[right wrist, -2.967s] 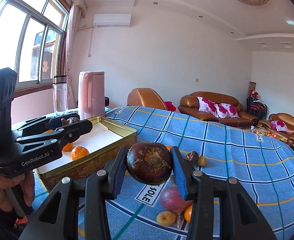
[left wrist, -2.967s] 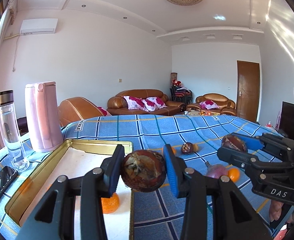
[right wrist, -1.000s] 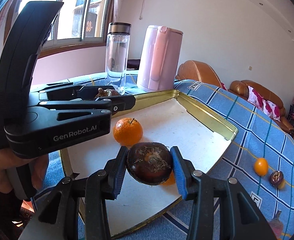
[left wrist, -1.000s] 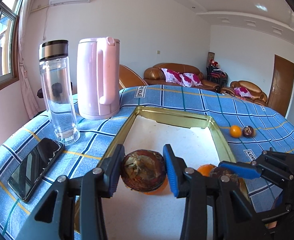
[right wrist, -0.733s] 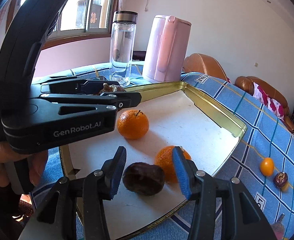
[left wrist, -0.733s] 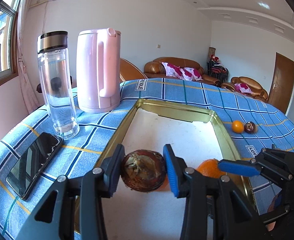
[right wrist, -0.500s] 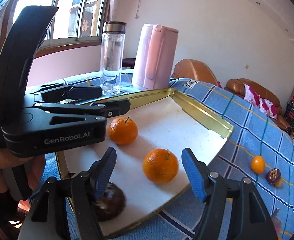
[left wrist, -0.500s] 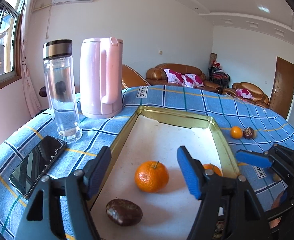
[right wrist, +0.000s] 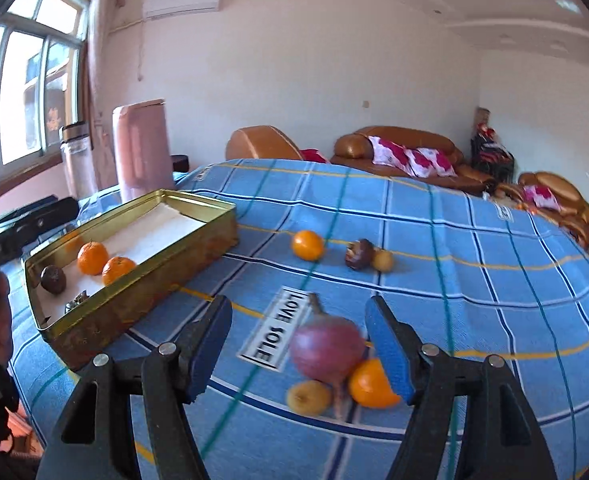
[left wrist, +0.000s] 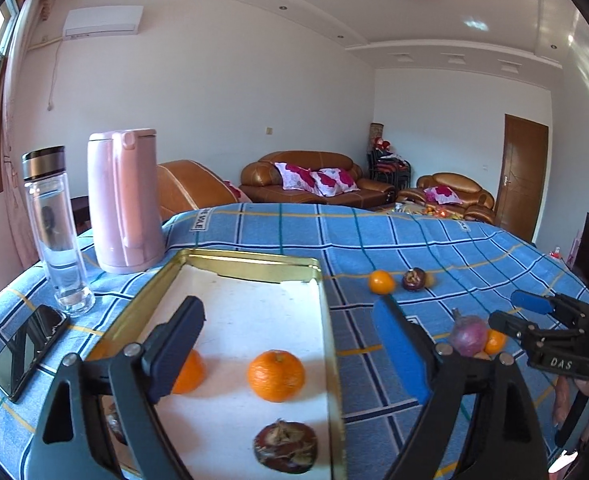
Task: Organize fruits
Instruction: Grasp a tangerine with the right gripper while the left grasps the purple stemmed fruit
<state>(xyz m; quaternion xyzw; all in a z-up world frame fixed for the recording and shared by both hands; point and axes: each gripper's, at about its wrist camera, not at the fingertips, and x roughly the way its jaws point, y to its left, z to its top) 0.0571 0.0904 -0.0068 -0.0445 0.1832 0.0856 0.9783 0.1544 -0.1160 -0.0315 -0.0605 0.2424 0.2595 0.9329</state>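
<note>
A gold tin tray (left wrist: 250,262) (right wrist: 142,284) on the blue checked cloth holds two oranges (left wrist: 276,375) (right wrist: 92,257) and two dark brown fruits (left wrist: 285,452) (right wrist: 52,278). My left gripper (left wrist: 290,352) is open and empty above the tray's near end. My right gripper (right wrist: 300,348) is open and empty over a purple onion-like fruit (right wrist: 326,348), an orange (right wrist: 370,386) and a small yellow fruit (right wrist: 308,397) on the cloth. The right gripper also shows in the left wrist view (left wrist: 534,312). Farther off lie an orange (right wrist: 307,245), a dark fruit (right wrist: 359,254) and a small yellow fruit (right wrist: 383,260).
A pink kettle (left wrist: 122,204) and a clear bottle (left wrist: 56,232) stand left of the tray. A phone (left wrist: 26,350) lies at the table's left edge. Sofas (left wrist: 318,178) stand behind the table.
Both grippers opened and dropped their dark fruits into the tray. The left gripper pulled back. The right gripper swung right, away from the tray, over the loose fruits on the cloth.
</note>
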